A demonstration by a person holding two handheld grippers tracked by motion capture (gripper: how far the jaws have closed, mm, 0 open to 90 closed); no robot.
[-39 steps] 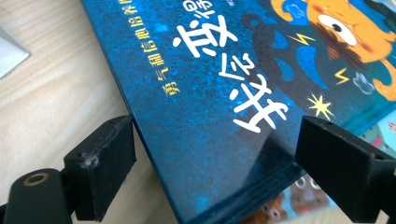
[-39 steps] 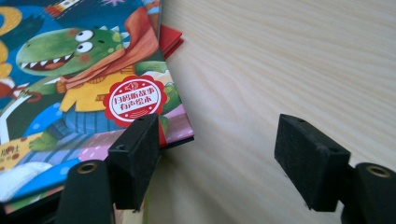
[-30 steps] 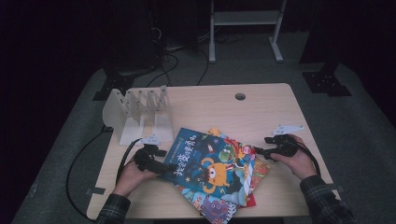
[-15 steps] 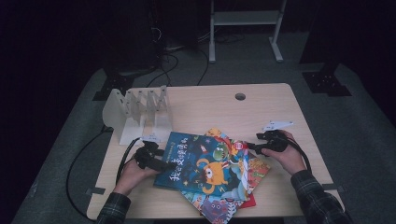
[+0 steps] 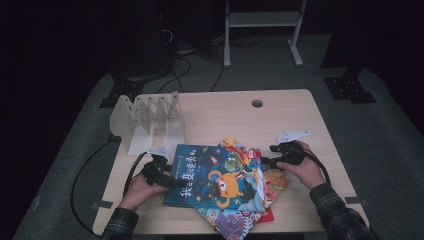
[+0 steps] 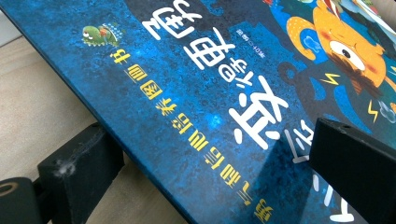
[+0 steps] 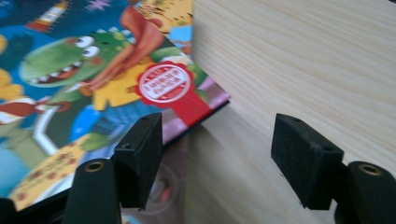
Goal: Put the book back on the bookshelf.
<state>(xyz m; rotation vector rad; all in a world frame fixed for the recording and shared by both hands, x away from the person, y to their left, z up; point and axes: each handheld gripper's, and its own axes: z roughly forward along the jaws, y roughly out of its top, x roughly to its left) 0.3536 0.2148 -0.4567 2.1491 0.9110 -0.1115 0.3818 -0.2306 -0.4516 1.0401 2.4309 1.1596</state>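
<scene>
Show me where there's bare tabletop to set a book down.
Free: the far right of the table, between the white rack and the cable hole. Crowded: the near middle, where the blue book and the picture-book pile lie between both grippers.

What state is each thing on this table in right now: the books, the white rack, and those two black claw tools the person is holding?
Blue book: closed, on top of the pile, edge between the left jaws.
Dinosaur book: closed, lying flat, corner by the right jaws.
Other books: closed, fanned out underneath.
White rack: upright, slots empty.
Left gripper: jaws have just been opening, one above and one below the blue book.
Right gripper: jaws open, holding nothing.
</scene>
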